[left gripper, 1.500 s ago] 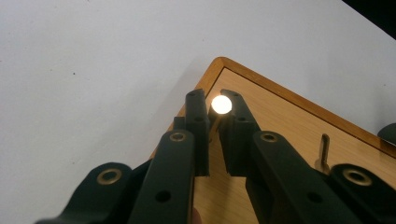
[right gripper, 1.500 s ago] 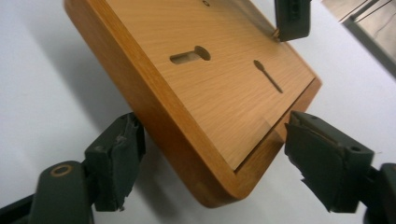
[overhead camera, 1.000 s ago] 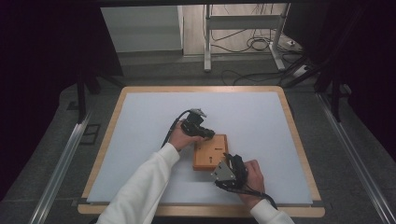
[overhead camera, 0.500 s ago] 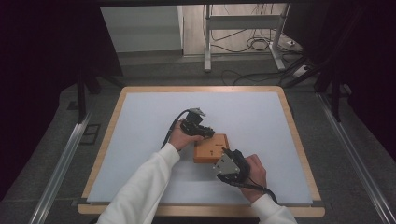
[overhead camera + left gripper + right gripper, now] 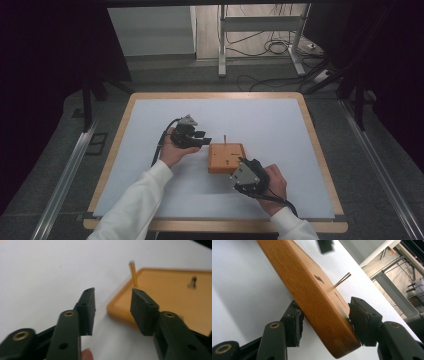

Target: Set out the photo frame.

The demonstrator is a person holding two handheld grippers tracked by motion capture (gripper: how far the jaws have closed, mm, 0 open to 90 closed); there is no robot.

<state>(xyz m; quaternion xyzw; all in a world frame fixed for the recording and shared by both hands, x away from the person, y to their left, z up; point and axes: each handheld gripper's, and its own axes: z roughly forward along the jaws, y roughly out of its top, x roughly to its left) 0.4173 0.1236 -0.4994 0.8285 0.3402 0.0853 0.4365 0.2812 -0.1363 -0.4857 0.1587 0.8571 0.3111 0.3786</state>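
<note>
An orange wooden block (image 5: 226,156) lies near the middle of the white table top, and a thin peg (image 5: 225,139) stands up at its far edge. My right gripper (image 5: 243,164) reaches the block's near right corner from the front. In the right gripper view it (image 5: 324,317) is shut on the block (image 5: 312,287), one jaw on each broad face, with the peg (image 5: 342,280) beyond. My left gripper (image 5: 204,138) hovers just left of the block, open with nothing in it. In the left gripper view it (image 5: 113,297) faces the block's corner (image 5: 175,297) and the peg (image 5: 133,275).
The white mat (image 5: 150,130) sits inside a wooden table rim (image 5: 320,150). Beyond the far edge stand a metal frame (image 5: 260,30) and floor cables (image 5: 272,47). Dark curtains close both sides. White-sleeved forearms (image 5: 135,205) enter from the bottom.
My left gripper has drawn back to the left, off the block's top. My right gripper has edged forward at the block's near right corner. The block has barely shifted.
</note>
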